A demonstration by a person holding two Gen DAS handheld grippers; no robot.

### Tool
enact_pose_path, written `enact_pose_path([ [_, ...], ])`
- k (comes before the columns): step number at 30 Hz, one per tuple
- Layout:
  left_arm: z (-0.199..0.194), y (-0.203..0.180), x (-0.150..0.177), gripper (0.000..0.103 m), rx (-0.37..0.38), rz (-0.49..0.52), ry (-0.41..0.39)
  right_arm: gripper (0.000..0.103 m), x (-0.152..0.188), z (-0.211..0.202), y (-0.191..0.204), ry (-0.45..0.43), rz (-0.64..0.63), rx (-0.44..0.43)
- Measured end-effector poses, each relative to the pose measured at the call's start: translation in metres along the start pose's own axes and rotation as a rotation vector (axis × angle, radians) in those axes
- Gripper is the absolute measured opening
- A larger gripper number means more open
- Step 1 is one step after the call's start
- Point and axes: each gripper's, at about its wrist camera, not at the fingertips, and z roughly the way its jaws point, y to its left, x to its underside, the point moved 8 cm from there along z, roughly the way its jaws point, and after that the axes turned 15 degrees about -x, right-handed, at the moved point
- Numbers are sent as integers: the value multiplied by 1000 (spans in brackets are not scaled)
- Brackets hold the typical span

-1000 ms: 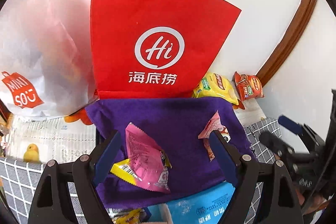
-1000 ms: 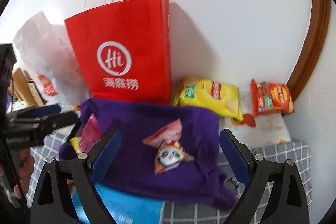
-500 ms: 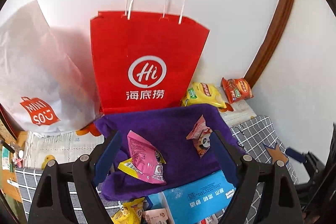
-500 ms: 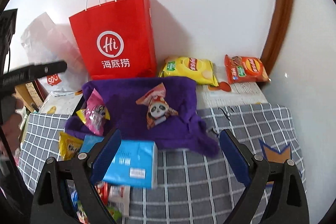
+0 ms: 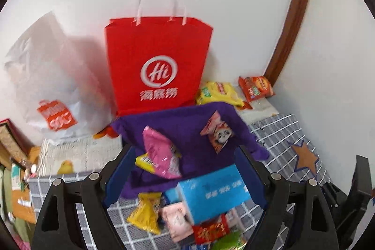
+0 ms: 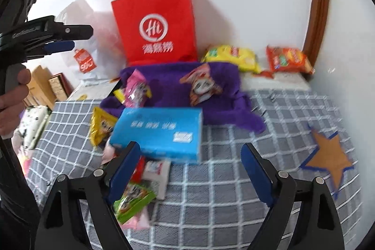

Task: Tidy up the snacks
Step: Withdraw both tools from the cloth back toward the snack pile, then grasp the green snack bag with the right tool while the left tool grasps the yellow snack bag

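The snacks lie in a heap on the grey checked cloth (image 6: 257, 179), in front of the purple cloth (image 6: 178, 90). The big blue box (image 6: 159, 132) sits on top of the heap, with its long side running left to right across the view.

The right gripper (image 6: 191, 170) has its jaws wide apart with nothing between them. They have just closed a little. The blue box is just ahead of them and a bit to the left, so the right gripper looks like the nearer one. Its left jaw is right by the box's near edge, and the green packet (image 6: 133, 200) lies just behind that jaw.

The left gripper (image 5: 185, 172) is also wide open and holds nothing. The pink packet (image 5: 161, 154) and the blue box (image 5: 213, 191) show between its jaws, lower down and apart from them. The panda packet (image 5: 219, 132) rests further back on the purple cloth, in front of the red bag (image 5: 157, 67).
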Motion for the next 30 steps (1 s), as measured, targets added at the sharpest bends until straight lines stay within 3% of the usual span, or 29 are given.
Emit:
enact_pose_path([
  [7, -12, 29, 39, 85, -39, -33, 29, 84, 33, 15, 19, 37, 46, -110],
  [12, -12, 41, 66, 85, -49, -52, 60, 84, 50, 25, 48, 62, -27, -161],
  [25, -5, 74, 125, 85, -93, -109, 158, 84, 74, 71, 78, 163, -158, -178],
  [30, -4, 80, 133, 85, -106, -114, 175, 68, 80, 87, 79, 213, -213, -145],
])
